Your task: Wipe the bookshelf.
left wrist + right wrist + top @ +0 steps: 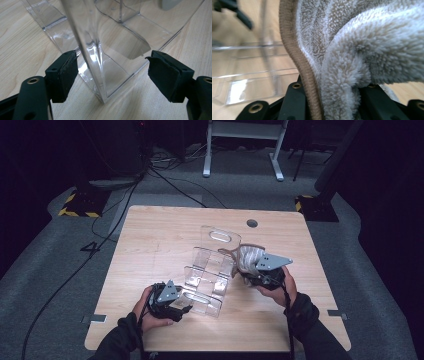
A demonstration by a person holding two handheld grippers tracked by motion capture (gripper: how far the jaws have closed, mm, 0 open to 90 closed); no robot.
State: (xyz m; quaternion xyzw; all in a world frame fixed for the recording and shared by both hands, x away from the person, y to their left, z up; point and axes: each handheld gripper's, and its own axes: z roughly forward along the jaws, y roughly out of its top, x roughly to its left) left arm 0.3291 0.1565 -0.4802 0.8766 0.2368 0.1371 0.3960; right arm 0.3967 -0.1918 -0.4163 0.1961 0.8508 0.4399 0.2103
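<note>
**Towel held at the clear rack, left claw straddling its corner**

The clear, stepped acrylic rack [212, 270] stands near the middle of the pale wooden counter [150, 235], its tall slotted back panel on the far side from the person. The right claw [332, 100] is clenched on a fluffy beige towel with a tan bound edge [367, 50]; the pile bulges out between the two black jaws. In the high view that towel [248, 257] hangs bunched just at the rack's right side, level with its upper tiers (whether it touches the plastic I cannot tell). The left claw [112, 75] sits at the rack's near left corner, released: its jaws stand wide to either side of the rack's transparent bottom corner [102, 97], pads clear of the walls. Both hands rest low over the counter beside the rack.
</note>
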